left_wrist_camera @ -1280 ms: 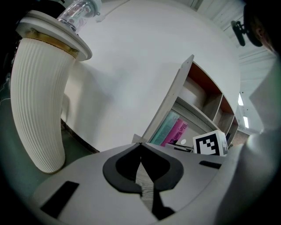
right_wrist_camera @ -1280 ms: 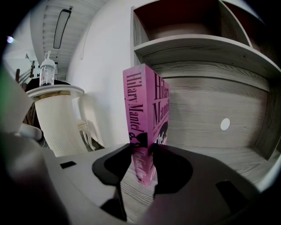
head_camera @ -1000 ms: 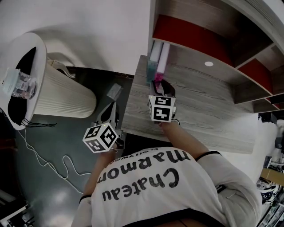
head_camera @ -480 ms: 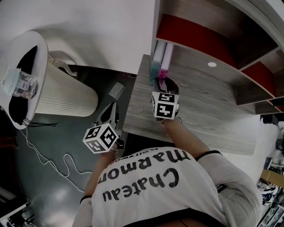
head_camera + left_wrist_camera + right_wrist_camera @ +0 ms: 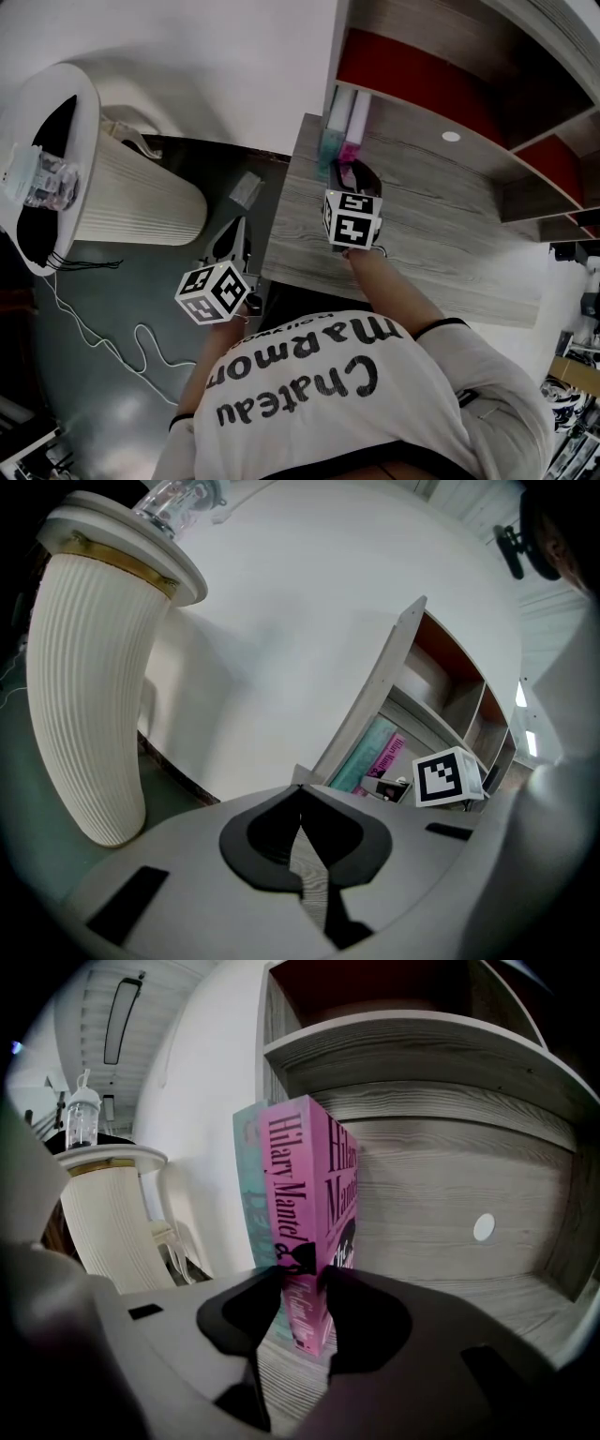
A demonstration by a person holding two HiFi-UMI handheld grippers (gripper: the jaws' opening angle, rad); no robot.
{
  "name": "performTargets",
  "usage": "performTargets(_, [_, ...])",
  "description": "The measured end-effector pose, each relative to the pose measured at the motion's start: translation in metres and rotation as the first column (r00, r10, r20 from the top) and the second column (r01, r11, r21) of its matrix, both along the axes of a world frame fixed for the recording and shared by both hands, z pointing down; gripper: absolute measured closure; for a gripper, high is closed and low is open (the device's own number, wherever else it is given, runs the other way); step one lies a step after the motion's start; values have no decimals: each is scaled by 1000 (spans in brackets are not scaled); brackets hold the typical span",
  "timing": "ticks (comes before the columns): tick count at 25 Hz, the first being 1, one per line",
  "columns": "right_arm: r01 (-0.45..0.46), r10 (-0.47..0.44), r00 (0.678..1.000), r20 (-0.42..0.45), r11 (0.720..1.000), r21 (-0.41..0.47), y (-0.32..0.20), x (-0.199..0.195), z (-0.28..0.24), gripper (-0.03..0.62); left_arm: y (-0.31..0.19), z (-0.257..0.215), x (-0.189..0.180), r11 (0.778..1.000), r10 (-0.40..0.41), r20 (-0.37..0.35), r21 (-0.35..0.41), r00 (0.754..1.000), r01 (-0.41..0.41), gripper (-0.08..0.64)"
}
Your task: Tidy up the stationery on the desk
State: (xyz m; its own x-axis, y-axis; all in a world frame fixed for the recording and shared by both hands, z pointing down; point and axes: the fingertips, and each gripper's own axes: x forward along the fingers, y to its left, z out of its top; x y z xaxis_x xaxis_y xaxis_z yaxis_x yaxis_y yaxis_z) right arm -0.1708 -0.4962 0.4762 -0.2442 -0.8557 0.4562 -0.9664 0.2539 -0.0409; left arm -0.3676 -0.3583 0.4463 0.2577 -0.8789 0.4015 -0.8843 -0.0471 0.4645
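Pink book [image 5: 302,1176] is sitting clamped in right tongs [image 5: 302,1277], teal book [image 5: 249,1194] just left of them, probably being shelved and needing release next; left tongs [image 5: 300,791] hanging closed, empty.

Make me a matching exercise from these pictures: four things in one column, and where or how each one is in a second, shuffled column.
Things:
1. pink book
2. teal book
3. left gripper
4. clear bottle

States:
A. on top of the white ribbed stand
B. jaws together, empty, held off the desk
C. gripped by the right gripper
D. upright on the desk, next to the gripped book

Pairs: 1-C, 2-D, 3-B, 4-A
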Motion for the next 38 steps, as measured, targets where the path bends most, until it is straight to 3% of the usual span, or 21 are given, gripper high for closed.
performTargets(12, [9,-9,1000,9,1000,4,-1,-1,0,422,0,0,-3,1000,8,4,-3,1000,-8,545])
performTargets(27, [42,-42,999,4,999,-7,5,2,-5,399,6,-22,-2,998,6,8,58,1000,-6,545])
performTargets(33, [40,-33,998,61,991,-131,43,6,19,416,14,-25,7,997,31,1,68,1000,-31,545])
performTargets(38, [24,-1,994,108,977,-210,86,12,35,451,22,-30,30,992,97,-3,85,995,-96,545])
